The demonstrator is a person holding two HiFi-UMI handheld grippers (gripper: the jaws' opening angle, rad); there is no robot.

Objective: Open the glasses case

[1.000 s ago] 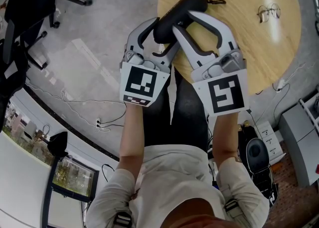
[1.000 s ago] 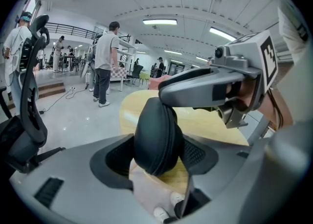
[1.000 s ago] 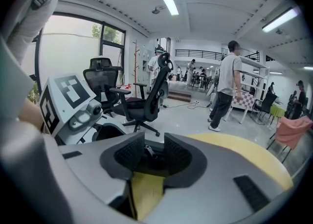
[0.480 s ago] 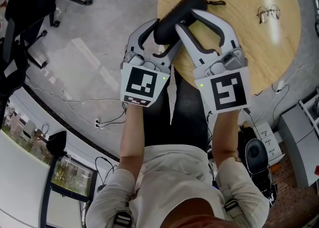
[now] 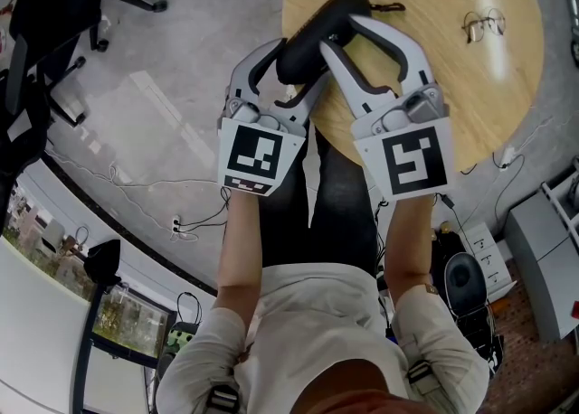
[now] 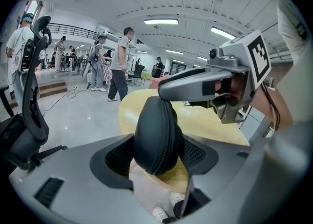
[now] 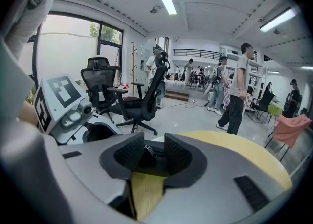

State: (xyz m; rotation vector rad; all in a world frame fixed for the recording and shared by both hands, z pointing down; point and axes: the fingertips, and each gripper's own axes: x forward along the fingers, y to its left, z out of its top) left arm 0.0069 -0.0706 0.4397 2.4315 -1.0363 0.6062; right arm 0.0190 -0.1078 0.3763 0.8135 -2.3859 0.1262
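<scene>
The glasses case (image 5: 318,25) is black and zipped, and it lies at the near-left rim of the round wooden surface (image 5: 434,78), with its near end reaching past that rim. My left hand-held gripper (image 5: 297,60) clamps that near end: in the left gripper view both pads (image 6: 117,157) press against the flanks of the case (image 6: 157,137), and the zipper seam runs up its rounded end between them. My right hand-held gripper (image 5: 342,31) meets the case from the right, further along its length, and its upper jaw arches over the top of the case. In the right gripper view the jaws of this hand-held gripper (image 7: 154,154) stand drawn in to a narrow gap. The small metal zipper pull (image 7: 145,149) sits in that gap against the left-hand pad, with the black case behind it. I cannot tell whether both pads bear on the pull. A short cord (image 5: 391,5) trails from the far end of the case. A pair of glasses (image 5: 486,23) lies on the far right of the surface, well apart from the case. An office chair (image 5: 54,5) stands on the grey floor (image 5: 181,87) to the left
</scene>
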